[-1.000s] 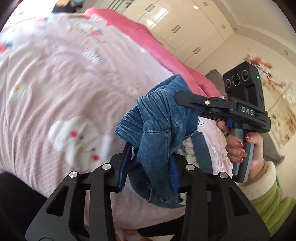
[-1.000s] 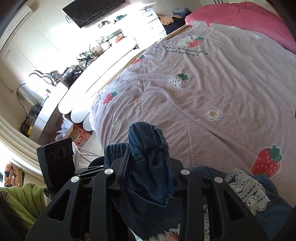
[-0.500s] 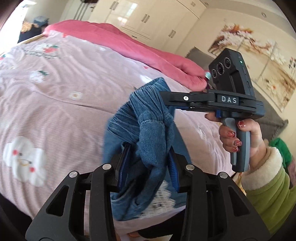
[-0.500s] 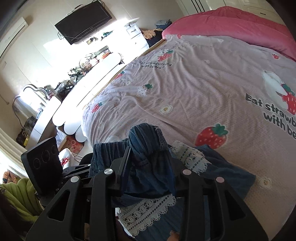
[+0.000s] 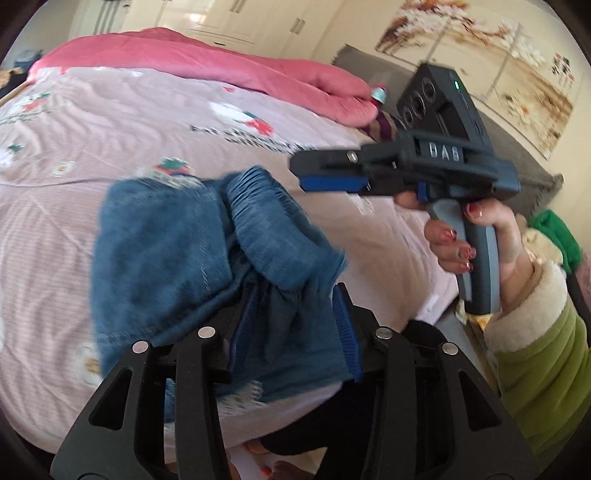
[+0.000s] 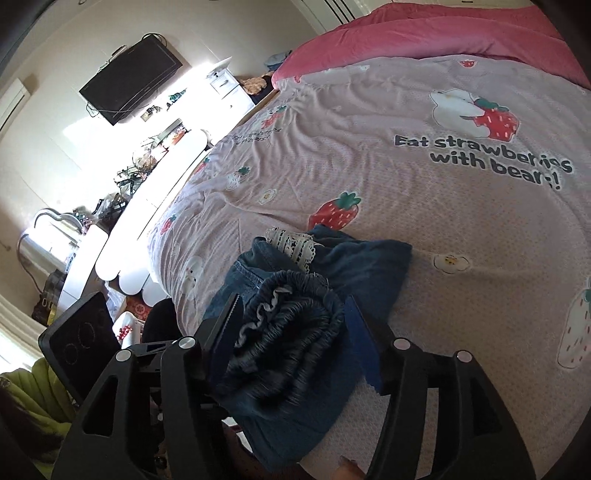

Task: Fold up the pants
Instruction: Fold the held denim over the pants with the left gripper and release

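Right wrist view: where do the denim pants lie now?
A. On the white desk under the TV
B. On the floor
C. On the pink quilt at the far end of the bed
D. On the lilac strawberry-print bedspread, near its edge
D: the denim pants rest on the lilac bedspread near its edge, with the pink quilt far behind them.

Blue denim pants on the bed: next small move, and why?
Probably open the left gripper too, then draw both back. The blue denim pants lie doubled over on the pink strawberry-print bedspread. The jaws of the right gripper have just been opening, with the gathered waistband loose between them, while the left pads pinch the fabric.
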The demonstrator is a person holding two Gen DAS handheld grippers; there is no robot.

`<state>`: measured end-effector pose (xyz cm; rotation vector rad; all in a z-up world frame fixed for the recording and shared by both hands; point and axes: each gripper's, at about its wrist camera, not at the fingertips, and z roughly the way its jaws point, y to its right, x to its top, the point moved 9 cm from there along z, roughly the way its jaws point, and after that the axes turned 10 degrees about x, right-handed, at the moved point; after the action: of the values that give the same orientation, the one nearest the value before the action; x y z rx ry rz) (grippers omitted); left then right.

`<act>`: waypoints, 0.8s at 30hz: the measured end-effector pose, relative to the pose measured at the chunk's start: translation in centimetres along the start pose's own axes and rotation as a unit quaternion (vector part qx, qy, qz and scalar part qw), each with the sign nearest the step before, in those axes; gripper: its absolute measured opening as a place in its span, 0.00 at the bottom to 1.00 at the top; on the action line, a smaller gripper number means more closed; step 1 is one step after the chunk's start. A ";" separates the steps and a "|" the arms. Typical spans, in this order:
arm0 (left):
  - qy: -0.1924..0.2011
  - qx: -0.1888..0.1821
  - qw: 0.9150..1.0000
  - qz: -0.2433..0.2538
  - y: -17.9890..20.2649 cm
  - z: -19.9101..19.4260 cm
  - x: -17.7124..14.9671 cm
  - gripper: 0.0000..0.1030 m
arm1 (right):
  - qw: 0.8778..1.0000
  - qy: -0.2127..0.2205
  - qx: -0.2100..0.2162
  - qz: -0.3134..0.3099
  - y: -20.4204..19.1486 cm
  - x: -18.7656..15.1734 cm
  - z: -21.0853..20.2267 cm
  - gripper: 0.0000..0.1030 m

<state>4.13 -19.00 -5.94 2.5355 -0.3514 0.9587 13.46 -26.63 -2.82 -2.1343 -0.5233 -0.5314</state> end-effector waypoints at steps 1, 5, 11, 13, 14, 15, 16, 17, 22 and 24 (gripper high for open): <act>-0.004 -0.002 1.000 0.006 0.5 0.2 -0.5 0.36 | 1.000 0.000 -0.008 -0.001 0.0 -0.2 -0.2 0.59; -0.015 -0.015 0.999 0.029 1.9 0.3 -1.8 0.43 | 0.999 -0.004 -0.036 -0.016 -0.6 -0.5 -0.1 0.64; 0.001 -0.026 1.000 0.010 0.0 -3.4 -1.6 0.57 | 0.998 0.009 -0.045 -0.045 -2.7 -0.6 -0.5 0.71; 0.018 -0.013 1.000 -0.003 -2.0 -5.0 -0.9 0.61 | 0.997 0.014 -0.048 -0.057 -3.4 -0.9 -0.7 0.71; 0.026 0.004 1.000 -0.008 -3.4 -5.6 -0.3 0.64 | 0.997 0.015 -0.050 -0.061 -3.6 -1.1 -0.8 0.71; 0.034 0.022 0.999 -0.011 -4.6 -5.8 0.3 0.65 | 0.996 0.015 -0.053 -0.066 -3.8 -1.5 -0.8 0.71; 0.039 0.042 0.998 -0.015 -5.8 -6.0 0.9 0.67 | 0.996 0.013 -0.054 -0.072 -4.0 -1.9 -0.8 0.71; 0.041 0.063 0.997 -0.024 -7.4 -6.0 1.7 0.67 | 0.995 0.012 -0.059 -0.078 -4.3 -2.2 -0.9 0.71; 0.026 0.104 0.993 -0.042 -11.5 -3.9 4.4 0.73 | 0.988 0.005 -0.089 -0.126 -6.2 -4.5 -0.6 0.72; 0.013 0.108 0.993 -0.047 -12.2 -2.5 5.4 0.73 | 0.984 0.001 -0.097 -0.152 -7.3 -5.1 -0.2 0.72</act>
<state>11.15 -7.56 -3.99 2.7023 -0.1242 1.0433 5.33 -23.69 -0.85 -2.2496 -0.8344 -0.7814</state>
